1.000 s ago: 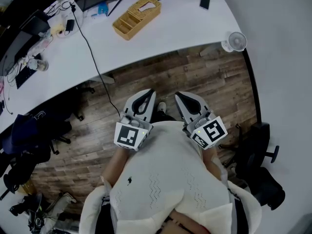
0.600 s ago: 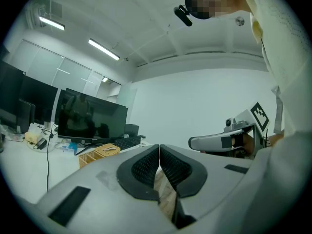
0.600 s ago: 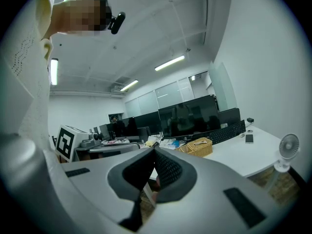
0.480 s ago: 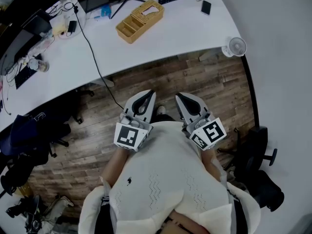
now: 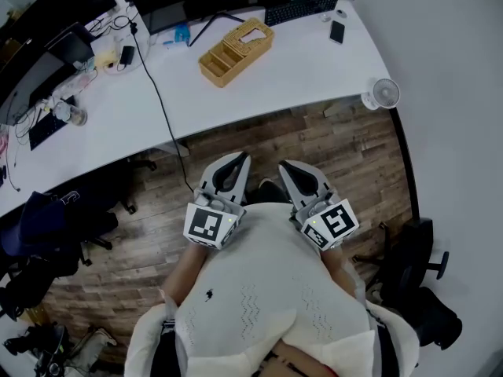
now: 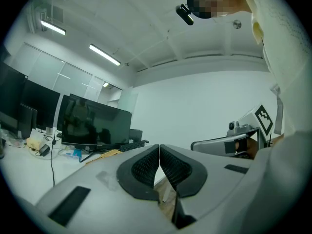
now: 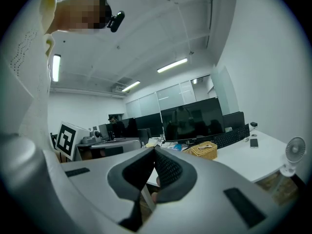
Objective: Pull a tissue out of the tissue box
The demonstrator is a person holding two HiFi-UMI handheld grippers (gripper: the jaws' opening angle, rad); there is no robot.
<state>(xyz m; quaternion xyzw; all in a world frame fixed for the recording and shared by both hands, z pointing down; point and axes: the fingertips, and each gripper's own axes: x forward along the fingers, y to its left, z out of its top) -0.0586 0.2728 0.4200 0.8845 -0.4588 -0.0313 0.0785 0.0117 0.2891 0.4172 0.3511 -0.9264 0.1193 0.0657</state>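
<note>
The tissue box (image 5: pixel 236 51) is a tan wicker organiser on the white desk (image 5: pixel 314 61), with a white tissue showing in its top slot. Both grippers are held close to the person's chest over the wooden floor, well short of the desk. My left gripper (image 5: pixel 236 159) is shut with nothing in it, its pads meeting in the left gripper view (image 6: pixel 159 152). My right gripper (image 5: pixel 288 166) is shut and empty too (image 7: pixel 154 155). The box appears far off in the right gripper view (image 7: pixel 204 150) and as a tan sliver in the left gripper view (image 6: pixel 108 153).
A keyboard (image 5: pixel 302 9), a phone (image 5: pixel 337 31) and a small white fan (image 5: pixel 384 94) are on the desk's right part. A black cable (image 5: pixel 153 93) hangs over the desk edge. Office chairs stand at the right (image 5: pixel 416 258) and left (image 5: pixel 47 218).
The desk and tissue box have slid lower and rightward in the head view as the view shifted. Both grippers stay shut near the chest, barely moved.
</note>
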